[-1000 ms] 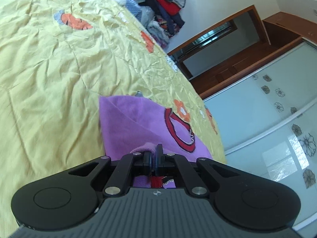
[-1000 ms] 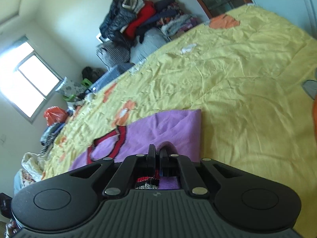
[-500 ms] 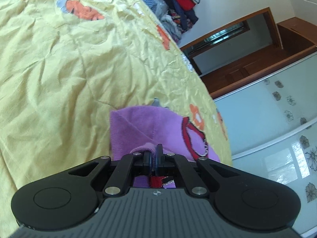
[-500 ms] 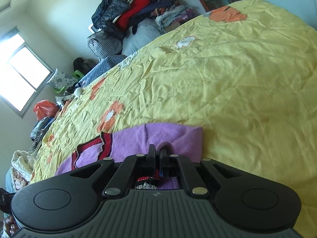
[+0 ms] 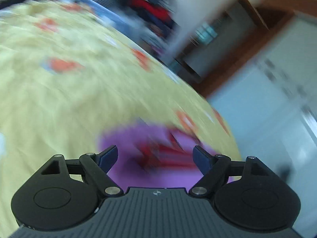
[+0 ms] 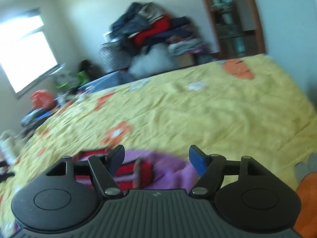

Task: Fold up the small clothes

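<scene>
A small purple garment point(image 5: 150, 170) with a red print lies on the yellow bedspread point(image 5: 59, 107), just beyond both grippers; the left wrist view is badly blurred. My left gripper point(image 5: 154, 154) hangs above it, its jaws opening and nothing pressed between the pads. In the right wrist view the same purple garment point(image 6: 170, 168) shows its red striped part under my right gripper point(image 6: 156, 156), whose jaws are also opening with the cloth lying loose below them.
A heap of clothes point(image 6: 154, 35) is piled against the far wall past the bed. A window point(image 6: 23, 59) is at the left, a wooden doorway point(image 6: 233, 19) at the right. An orange thing point(image 6: 305, 204) lies at the right wrist view's lower right.
Both grippers were shut on the purple garment's edge; now both have let go and spread wide, and both have lifted away from the cloth, which lies on the bed.
</scene>
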Available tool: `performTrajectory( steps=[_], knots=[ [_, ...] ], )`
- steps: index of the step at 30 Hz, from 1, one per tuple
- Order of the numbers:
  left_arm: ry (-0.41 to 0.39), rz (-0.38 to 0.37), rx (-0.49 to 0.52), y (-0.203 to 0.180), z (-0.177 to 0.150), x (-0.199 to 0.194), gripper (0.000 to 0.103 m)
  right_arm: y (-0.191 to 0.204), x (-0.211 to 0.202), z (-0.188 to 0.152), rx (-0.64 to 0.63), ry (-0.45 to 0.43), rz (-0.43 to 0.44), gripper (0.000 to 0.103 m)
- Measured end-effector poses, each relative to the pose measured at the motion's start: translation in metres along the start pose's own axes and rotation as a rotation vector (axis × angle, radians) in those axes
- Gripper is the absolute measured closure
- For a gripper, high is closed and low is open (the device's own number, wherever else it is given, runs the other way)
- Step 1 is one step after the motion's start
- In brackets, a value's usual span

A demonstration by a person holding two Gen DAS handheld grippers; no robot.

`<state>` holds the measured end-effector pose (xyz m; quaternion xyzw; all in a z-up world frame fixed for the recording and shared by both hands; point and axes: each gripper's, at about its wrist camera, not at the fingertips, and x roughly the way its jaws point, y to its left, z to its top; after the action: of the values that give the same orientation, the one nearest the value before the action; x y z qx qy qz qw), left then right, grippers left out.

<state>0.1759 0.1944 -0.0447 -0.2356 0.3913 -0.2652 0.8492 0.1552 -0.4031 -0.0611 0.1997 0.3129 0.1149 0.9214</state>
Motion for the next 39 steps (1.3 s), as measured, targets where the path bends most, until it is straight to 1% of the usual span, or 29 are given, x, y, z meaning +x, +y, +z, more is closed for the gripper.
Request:
performTrajectory(
  steps=[1, 3, 5, 7, 10, 13, 14, 15, 16, 17, 19, 20, 21, 23, 25, 26, 27, 28, 29, 30, 31, 32, 33, 34, 35, 36, 37, 38, 39],
  knots=[
    [0.050, -0.003, 0.040, -0.012, -0.012, 0.012, 0.023, 0.006, 0.009, -0.008, -0.019, 0.043, 0.015, 0.034],
    [0.132, 0.009, 0.134, -0.030, -0.035, 0.039, 0.023, 0.016, 0.030, -0.023, -0.088, 0.117, -0.024, 0.033],
    [0.184, 0.069, 0.235, -0.040, -0.051, 0.065, 0.023, 0.016, 0.050, -0.032, -0.098, 0.168, -0.021, 0.032],
    [0.194, 0.142, 0.273, -0.039, -0.055, 0.089, 0.024, 0.014, 0.059, -0.031, -0.112, 0.156, -0.031, 0.032],
    [0.129, 0.154, 0.251, -0.028, -0.038, 0.103, 0.020, 0.011, 0.068, -0.014, -0.094, 0.149, -0.044, 0.032],
    [0.098, 0.182, 0.172, -0.015, -0.009, 0.114, 0.019, -0.003, 0.084, 0.004, -0.030, 0.158, -0.033, 0.032],
    [0.080, 0.196, 0.134, -0.008, 0.001, 0.117, 0.019, -0.008, 0.087, 0.010, 0.004, 0.159, -0.015, 0.032],
    [0.065, 0.210, 0.100, 0.000, 0.010, 0.119, 0.019, -0.013, 0.088, 0.015, 0.037, 0.144, -0.002, 0.032],
    [0.040, 0.233, 0.065, 0.008, 0.018, 0.119, 0.018, -0.015, 0.090, 0.020, 0.058, 0.121, -0.021, 0.032],
    [0.015, 0.251, 0.025, 0.015, 0.026, 0.116, 0.018, -0.016, 0.093, 0.024, 0.066, 0.107, -0.042, 0.031],
    [-0.027, 0.275, -0.052, 0.030, 0.040, 0.107, 0.018, -0.017, 0.091, 0.030, 0.067, 0.095, -0.050, 0.031],
    [-0.049, 0.296, -0.076, 0.032, 0.045, 0.099, 0.019, -0.013, 0.086, 0.031, 0.040, 0.083, -0.075, 0.031],
    [-0.065, 0.287, -0.084, 0.033, 0.047, 0.088, 0.018, -0.005, 0.079, 0.030, -0.012, 0.069, -0.095, 0.031],
    [-0.071, 0.233, -0.060, 0.023, 0.041, 0.066, 0.015, 0.016, 0.062, 0.018, -0.132, 0.058, -0.084, 0.031],
    [-0.041, 0.229, 0.014, -0.001, 0.018, 0.051, 0.011, 0.045, 0.049, -0.004, -0.272, 0.088, -0.111, 0.032],
    [-0.028, 0.199, 0.055, -0.013, 0.000, 0.046, 0.009, 0.058, 0.044, -0.018, -0.332, 0.092, -0.126, 0.031],
    [-0.014, 0.163, 0.089, -0.024, -0.020, 0.043, 0.008, 0.069, 0.042, -0.032, -0.382, 0.110, -0.121, 0.032],
    [0.018, 0.147, 0.122, -0.033, -0.038, 0.047, 0.008, 0.077, 0.042, -0.046, -0.411, 0.137, -0.093, 0.030],
    [0.055, 0.155, 0.146, -0.038, -0.054, 0.053, 0.008, 0.082, 0.044, -0.057, -0.428, 0.166, -0.059, 0.030],
    [0.092, 0.172, 0.159, -0.037, -0.067, 0.060, 0.010, 0.085, 0.049, -0.066, -0.453, 0.203, -0.043, 0.029],
    [0.107, 0.194, 0.176, -0.034, -0.074, 0.065, 0.014, 0.086, 0.056, -0.075, -0.496, 0.245, -0.079, 0.028],
    [0.079, 0.196, 0.189, -0.030, -0.076, 0.061, 0.020, 0.084, 0.058, -0.079, -0.539, 0.239, -0.114, 0.022],
    [0.066, 0.208, 0.155, -0.025, -0.073, 0.051, 0.021, 0.078, 0.055, -0.077, -0.529, 0.216, -0.138, 0.011],
    [0.048, 0.227, 0.093, -0.020, -0.067, 0.035, 0.019, 0.069, 0.049, -0.069, -0.486, 0.214, -0.196, 0.011],
    [0.008, 0.199, 0.050, -0.016, -0.064, 0.014, 0.014, 0.064, 0.037, -0.062, -0.449, 0.194, -0.231, 0.011],
    [-0.027, 0.148, 0.039, -0.013, -0.063, -0.007, 0.009, 0.058, 0.019, -0.058, -0.427, 0.159, -0.212, 0.011],
    [-0.031, 0.110, 0.045, -0.012, -0.064, -0.023, 0.007, 0.052, 0.000, -0.056, -0.404, 0.134, -0.171, 0.011],
    [-0.004, 0.084, 0.059, -0.012, -0.069, -0.035, 0.007, 0.044, -0.018, -0.057, -0.374, 0.119, -0.137, 0.011],
    [0.035, 0.076, 0.075, -0.013, -0.077, -0.040, 0.007, 0.036, -0.035, -0.062, -0.345, 0.104, -0.126, 0.011]
  ],
)
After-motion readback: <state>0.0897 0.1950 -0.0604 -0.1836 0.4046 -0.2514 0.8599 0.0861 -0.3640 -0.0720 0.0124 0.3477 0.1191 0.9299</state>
